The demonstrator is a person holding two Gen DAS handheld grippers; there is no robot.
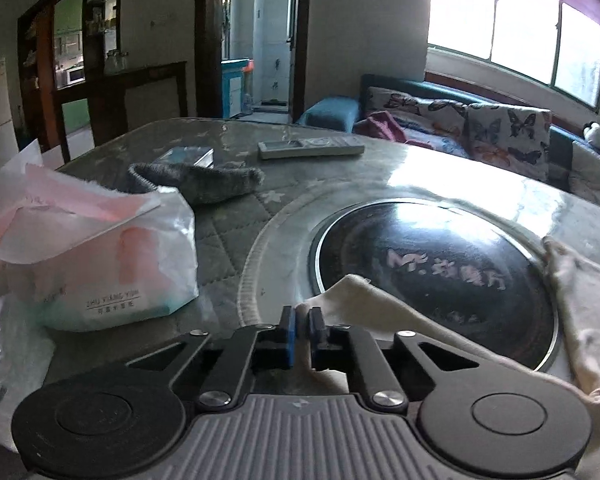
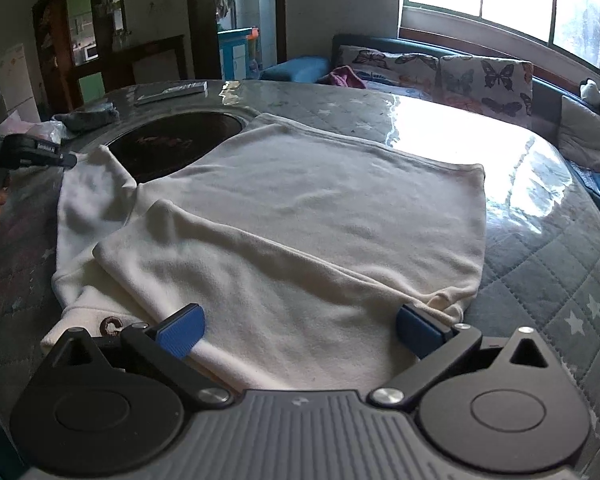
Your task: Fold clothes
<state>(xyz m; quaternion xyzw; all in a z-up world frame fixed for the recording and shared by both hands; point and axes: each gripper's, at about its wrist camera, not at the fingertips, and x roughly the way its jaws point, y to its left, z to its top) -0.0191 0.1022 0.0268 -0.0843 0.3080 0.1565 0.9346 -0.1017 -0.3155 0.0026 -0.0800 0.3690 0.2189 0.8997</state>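
A soft cream shirt lies flat on the quilted round table, partly over a shiny black disc. The left gripper pinches its sleeve edge. The right gripper stands wide above the near hem.

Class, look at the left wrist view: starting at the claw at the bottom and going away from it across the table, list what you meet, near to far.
Left claw shut on the cream garment's edge → black round hotplate → white remote control → butterfly-print cushions → window.
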